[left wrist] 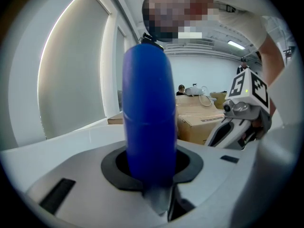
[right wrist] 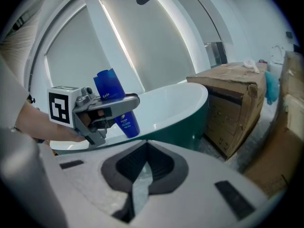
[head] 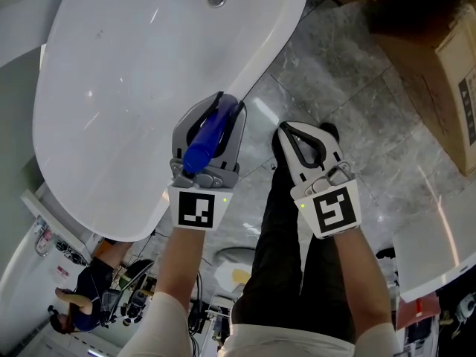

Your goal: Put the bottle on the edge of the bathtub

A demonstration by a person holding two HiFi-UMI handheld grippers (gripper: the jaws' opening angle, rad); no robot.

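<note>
Head view: left claw (head: 227, 103) clamped on the blue bottle (head: 202, 146), which lies along its jaws, over the rim of the white bathtub (head: 111, 88). Right claw (head: 285, 129): jaws together, nothing between them; just beside the left claw, above the grey floor (head: 349, 88). Right gripper view: bottle tilted, lower end at the tub rim; contact cannot be told. Cardboard boxes (head: 446, 65) beyond the right claw.

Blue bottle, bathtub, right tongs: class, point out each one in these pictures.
blue bottle (head: 203, 144), head view, on the middle of its body.
bathtub (head: 111, 80), head view, on its bare white inner wall.
right tongs (head: 290, 132), head view, at the closed, empty tips.
</note>
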